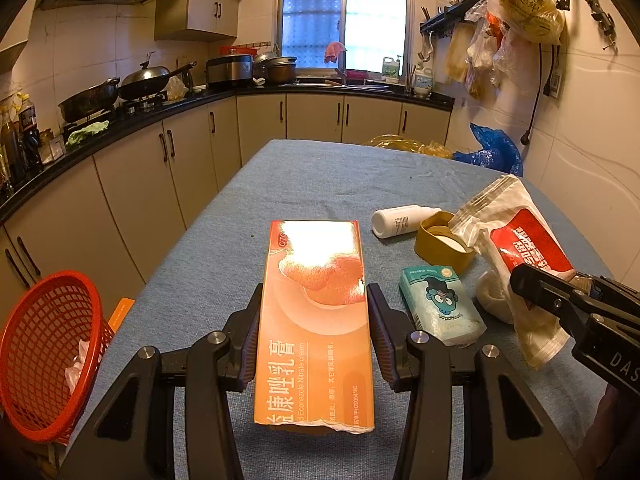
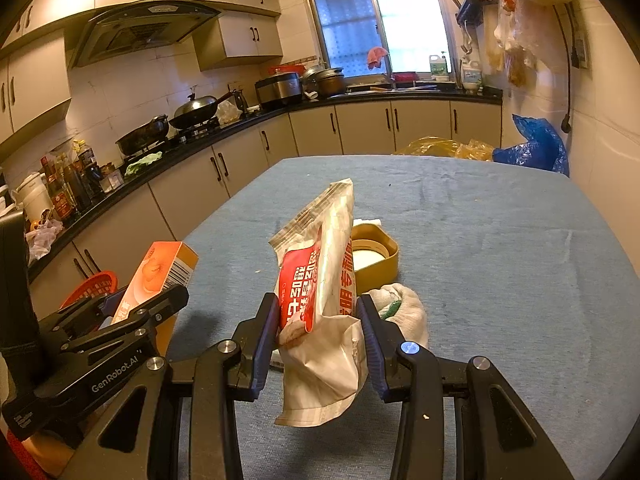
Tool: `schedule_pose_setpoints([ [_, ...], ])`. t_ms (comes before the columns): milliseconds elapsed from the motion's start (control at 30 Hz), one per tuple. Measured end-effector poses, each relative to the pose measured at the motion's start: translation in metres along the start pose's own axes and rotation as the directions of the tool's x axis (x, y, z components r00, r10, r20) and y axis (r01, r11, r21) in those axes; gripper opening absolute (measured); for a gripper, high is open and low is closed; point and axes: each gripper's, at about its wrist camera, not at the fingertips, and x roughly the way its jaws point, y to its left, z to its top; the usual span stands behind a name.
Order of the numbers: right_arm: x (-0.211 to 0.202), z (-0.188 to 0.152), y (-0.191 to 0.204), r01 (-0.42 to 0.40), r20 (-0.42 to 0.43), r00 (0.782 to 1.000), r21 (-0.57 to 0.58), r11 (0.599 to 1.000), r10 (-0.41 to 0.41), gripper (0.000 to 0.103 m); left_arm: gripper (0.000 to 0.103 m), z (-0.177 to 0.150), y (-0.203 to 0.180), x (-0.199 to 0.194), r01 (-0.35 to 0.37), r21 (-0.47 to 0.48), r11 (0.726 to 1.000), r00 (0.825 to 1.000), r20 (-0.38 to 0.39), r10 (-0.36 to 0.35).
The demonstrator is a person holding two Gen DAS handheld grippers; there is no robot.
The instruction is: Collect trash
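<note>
Left gripper (image 1: 314, 332) clamped, right gripper (image 2: 320, 332) clamped, both tilted downward

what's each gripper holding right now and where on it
Left gripper clamps the orange box across its long sides near the torn end. Right gripper pinches the white-and-red packet at its lower middle.

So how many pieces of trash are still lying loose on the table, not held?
4: white bottle and yellow lid mid-table, tissue pack nearer, white wad beside the held bag, which may hide more.
</note>
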Motion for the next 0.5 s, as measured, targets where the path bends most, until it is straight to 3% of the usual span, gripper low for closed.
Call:
schedule_pose_setpoints([
  [500,-0.0014,0.0009,0.0008,0.009,-0.006,1.000,0.017,1.000,-0.009,0.043,0.046,0.0008,0.0031,-0.0017,-0.017,0.000,1.000,1.000,0.006,0.017],
])
